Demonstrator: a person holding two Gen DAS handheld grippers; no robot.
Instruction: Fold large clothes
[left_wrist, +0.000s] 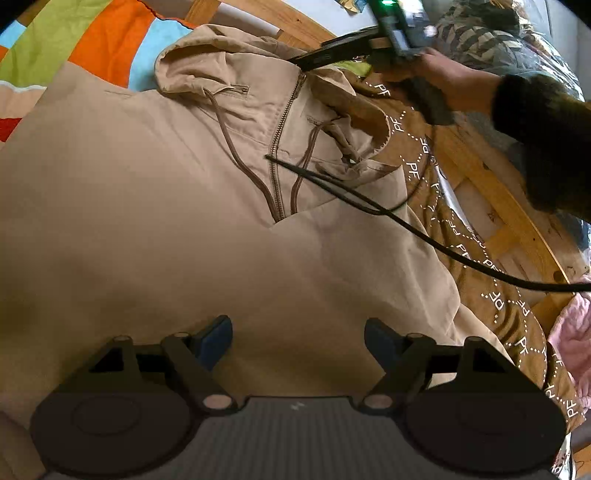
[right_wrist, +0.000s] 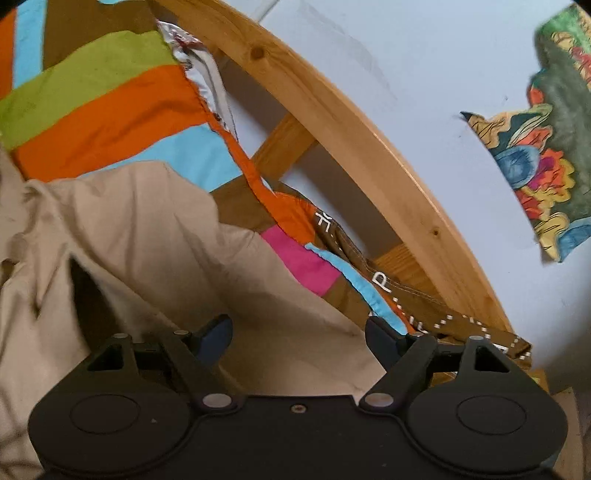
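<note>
Hovering with jaws spread and nothing between them, the left gripper (left_wrist: 298, 341) is held above the beige hooded jacket (left_wrist: 155, 206), which is laid flat on a striped bedspread (left_wrist: 92, 40). The right gripper (right_wrist: 298, 341), likewise unclenched and empty, is seen over the jacket's edge beside a wooden bed frame (right_wrist: 369, 155).
</note>
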